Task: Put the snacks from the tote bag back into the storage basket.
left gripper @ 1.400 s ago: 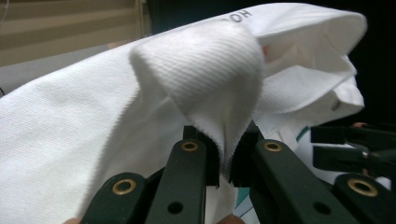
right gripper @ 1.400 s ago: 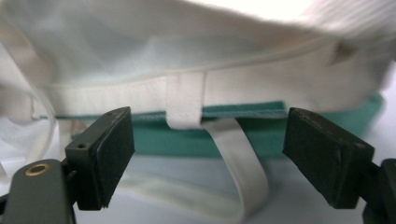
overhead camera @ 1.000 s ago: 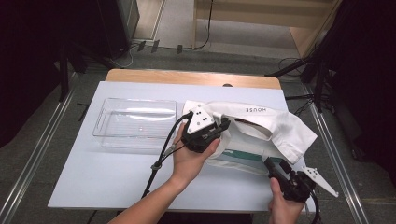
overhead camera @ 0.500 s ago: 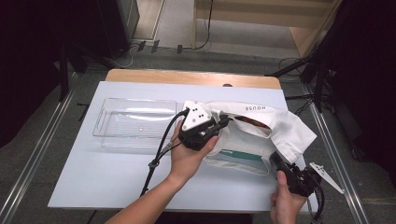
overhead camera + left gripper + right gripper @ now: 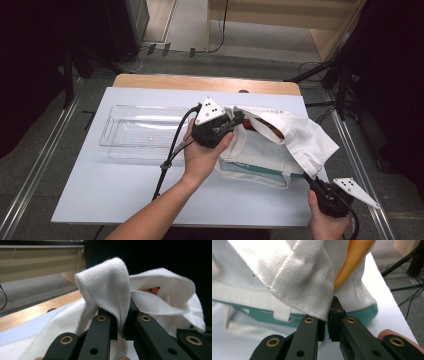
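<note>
A white canvas bag [image 5: 280, 137] with a teal band lies on the white table [image 5: 120, 185], right of centre. Its mouth is held apart and something orange and dark red [image 5: 267, 129] shows inside. My left gripper [image 5: 235, 120] is shut on the bag's rim at the left side, lifted off the table; the left gripper view has the cloth [image 5: 110, 292] folded over between the jaws. My right gripper [image 5: 309, 179] is shut on the bag's other corner near the table's front right; the right gripper view has the cloth corner [image 5: 312, 297] pinched, with orange material [image 5: 350, 262] behind.
A clear plastic tray [image 5: 145, 132] stands on the table to the left of the bag. A wooden board [image 5: 205, 82] runs along the table's far edge. Metal rails [image 5: 35, 175] flank the table, and dark stands and cables [image 5: 340, 75] sit at the right.
The left gripper has lifted the bag's rim up and back. The right gripper has pulled the other corner toward the front right, so the bag's mouth is wider.
</note>
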Demonstrator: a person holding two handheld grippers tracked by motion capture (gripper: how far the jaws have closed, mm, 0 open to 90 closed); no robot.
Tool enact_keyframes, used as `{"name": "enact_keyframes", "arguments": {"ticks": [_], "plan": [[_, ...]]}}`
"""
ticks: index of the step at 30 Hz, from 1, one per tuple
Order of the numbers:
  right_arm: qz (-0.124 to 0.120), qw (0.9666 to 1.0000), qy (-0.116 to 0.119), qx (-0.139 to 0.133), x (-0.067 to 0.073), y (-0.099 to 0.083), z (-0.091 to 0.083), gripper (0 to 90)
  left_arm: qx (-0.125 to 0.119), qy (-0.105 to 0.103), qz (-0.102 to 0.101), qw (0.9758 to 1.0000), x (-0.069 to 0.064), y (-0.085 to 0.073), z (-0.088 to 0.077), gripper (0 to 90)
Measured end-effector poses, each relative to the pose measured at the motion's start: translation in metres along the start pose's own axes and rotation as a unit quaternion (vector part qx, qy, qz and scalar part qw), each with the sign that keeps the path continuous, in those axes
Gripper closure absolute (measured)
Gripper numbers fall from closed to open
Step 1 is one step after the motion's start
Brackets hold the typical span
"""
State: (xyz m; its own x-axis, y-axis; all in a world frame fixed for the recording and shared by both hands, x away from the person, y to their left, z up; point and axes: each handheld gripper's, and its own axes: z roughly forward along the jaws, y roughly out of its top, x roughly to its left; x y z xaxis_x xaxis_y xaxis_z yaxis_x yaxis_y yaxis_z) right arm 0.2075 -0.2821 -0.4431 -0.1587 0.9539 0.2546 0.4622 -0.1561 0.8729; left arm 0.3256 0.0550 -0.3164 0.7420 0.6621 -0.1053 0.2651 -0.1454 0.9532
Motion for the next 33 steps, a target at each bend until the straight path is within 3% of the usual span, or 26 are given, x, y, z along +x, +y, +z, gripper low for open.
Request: {"name": "enact_keyframes", "arguments": {"ticks": [2, 5, 6, 7, 9, 10, 12, 14, 15, 18, 22, 25, 28, 31, 33], "plan": [[-0.004, 0.9999, -0.003, 0.010, -0.006, -0.001, -0.003, 89.1, -0.007, 0.020, -0.008, 0.9997, 0.007, 0.005, -0.002, 87.0], [0.020, 0.9995, -0.019, 0.019, -0.022, -0.003, -0.007, 89.3, -0.014, 0.036, -0.032, 0.9987, 0.025, 0.015, -0.008, 87.1], [0.030, 0.9994, -0.012, 0.014, -0.026, -0.004, -0.008, 89.3, -0.011, 0.036, -0.030, 0.9988, 0.026, 0.015, -0.008, 87.0], [0.039, 0.9992, -0.002, 0.010, -0.026, -0.004, -0.009, 89.2, -0.006, 0.040, -0.014, 0.9991, 0.023, 0.012, -0.005, 87.1], [0.017, 0.9998, -0.001, 0.000, -0.021, -0.002, -0.010, 88.9, 0.001, 0.047, 0.016, 0.9988, 0.017, 0.007, -0.001, 86.8], [0.005, 1.0000, -0.006, -0.002, -0.017, -0.001, -0.010, 88.2, -0.004, 0.046, 0.017, 0.9988, 0.015, 0.003, 0.000, 86.7], [-0.002, 0.9998, -0.017, -0.012, -0.013, 0.001, -0.010, 77.4, -0.008, 0.030, 0.004, 0.9995, 0.017, 0.000, -0.001, 81.3], [-0.002, 0.9992, -0.017, -0.037, -0.011, 0.002, -0.013, 54.8, 0.001, 0.015, 0.003, 0.9999, 0.017, -0.003, -0.002, 71.5], [-0.007, 0.9985, -0.025, -0.048, -0.009, 0.003, -0.016, 48.5, 0.003, 0.015, 0.007, 0.9999, 0.015, -0.004, -0.004, 69.3], [-0.038, 0.9920, -0.075, -0.095, 0.002, 0.012, -0.028, 31.6, 0.004, 0.023, 0.029, 0.9993, 0.010, -0.006, -0.013, 63.1], [-0.082, 0.9829, -0.114, -0.118, 0.011, 0.021, -0.030, 25.6, -0.003, 0.077, 0.067, 0.9948, 0.003, -0.006, -0.025, 52.3], [-0.098, 0.9802, -0.117, -0.126, 0.014, 0.024, -0.028, 26.1, 0.009, 0.086, 0.071, 0.9937, 0.005, -0.008, -0.023, 42.0], [-0.109, 0.9781, -0.118, -0.133, 0.015, 0.025, -0.026, 31.5, 0.030, 0.065, 0.061, 0.9956, 0.012, -0.011, -0.014, 35.1], [-0.136, 0.9727, -0.124, -0.142, 0.019, 0.025, -0.026, 33.4, 0.046, 0.048, 0.067, 0.9955, 0.014, -0.014, -0.005, 39.3], [-0.148, 0.9703, -0.121, -0.149, 0.021, 0.027, -0.027, 33.5, 0.056, 0.036, 0.074, 0.9951, 0.015, -0.014, 0.000, 47.9]]}}
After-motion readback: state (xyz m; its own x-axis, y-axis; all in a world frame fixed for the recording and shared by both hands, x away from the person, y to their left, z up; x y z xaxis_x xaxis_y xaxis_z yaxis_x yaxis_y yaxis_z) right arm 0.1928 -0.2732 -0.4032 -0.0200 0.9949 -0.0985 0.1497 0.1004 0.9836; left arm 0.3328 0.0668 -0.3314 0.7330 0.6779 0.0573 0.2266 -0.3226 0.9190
